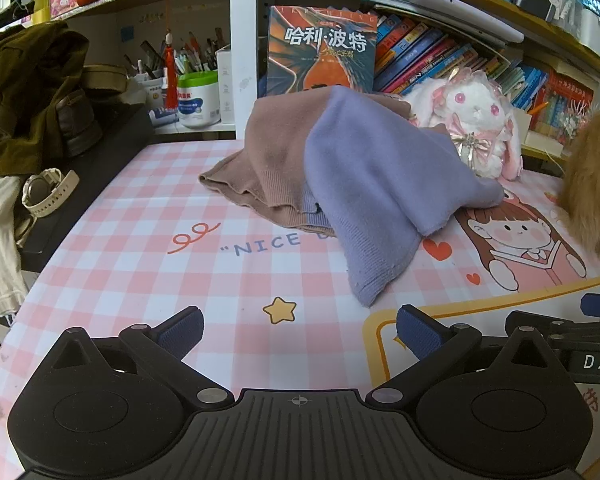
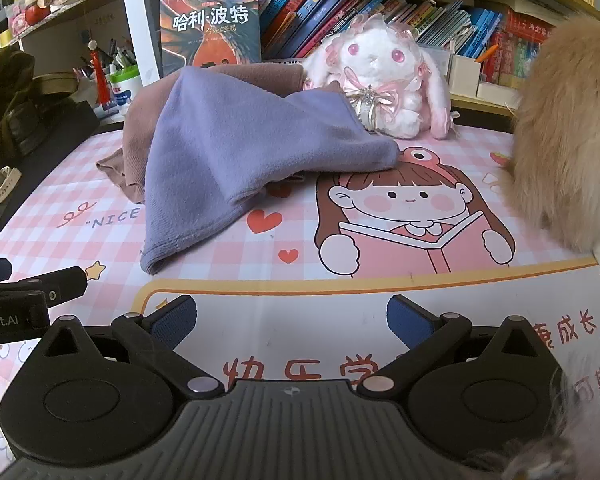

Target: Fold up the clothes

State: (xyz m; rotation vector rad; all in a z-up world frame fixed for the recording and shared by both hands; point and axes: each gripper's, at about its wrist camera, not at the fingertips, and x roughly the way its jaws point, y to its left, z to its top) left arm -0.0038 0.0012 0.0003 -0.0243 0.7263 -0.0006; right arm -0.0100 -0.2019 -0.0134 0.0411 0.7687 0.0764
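A lilac knit garment [image 1: 376, 184] [image 2: 228, 148] lies crumpled over a brown knit garment [image 1: 276, 148] [image 2: 134, 136] at the back of the pink checked desk mat [image 1: 140, 264] [image 2: 380, 312]. One lilac end trails toward me on the mat. My left gripper [image 1: 300, 334] is open, low over the mat, well short of the clothes, nothing between its blue pads. My right gripper [image 2: 292, 322] is also open and empty, to the right of the left one, over the printed part of the mat. The left gripper's side shows at the left edge of the right wrist view.
A white and pink plush rabbit [image 1: 476, 128] [image 2: 384, 80] sits behind the clothes before a row of books [image 2: 340, 4]. A fluffy orange mass [image 2: 568, 140] fills the right. At the left lie a watch [image 1: 48, 192], an olive jacket [image 1: 24, 92] and a white jar [image 1: 198, 98].
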